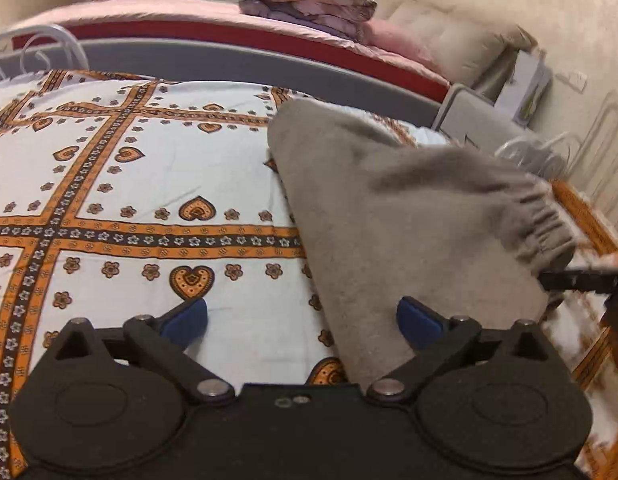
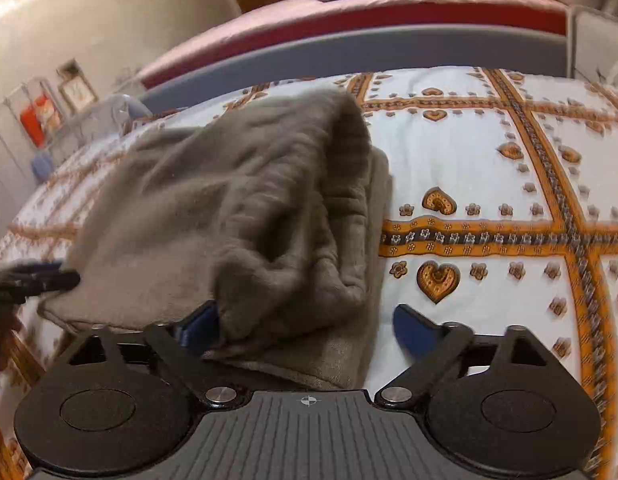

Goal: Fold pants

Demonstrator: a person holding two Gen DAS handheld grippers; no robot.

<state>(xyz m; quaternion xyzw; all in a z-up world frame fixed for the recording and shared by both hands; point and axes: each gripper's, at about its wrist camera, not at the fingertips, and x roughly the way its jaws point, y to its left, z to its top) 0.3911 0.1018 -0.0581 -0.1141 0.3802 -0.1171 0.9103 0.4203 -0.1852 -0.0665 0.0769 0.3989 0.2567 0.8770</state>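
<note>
The grey-brown fleece pants lie bunched and partly folded on the patterned bedsheet, elastic waistband at the right. My left gripper is open just above the sheet, its right pad against the pants' near edge, nothing gripped. In the right wrist view the pants lie folded over themselves in a thick heap. My right gripper is open, its left pad touching the heap's near edge, the right pad over bare sheet. Each gripper's tip shows at the other view's edge.
A second bed with a pink cover and a folded quilt stands behind a grey rail. A white metal bed frame and wall lie to the right. Pictures lean at the far left.
</note>
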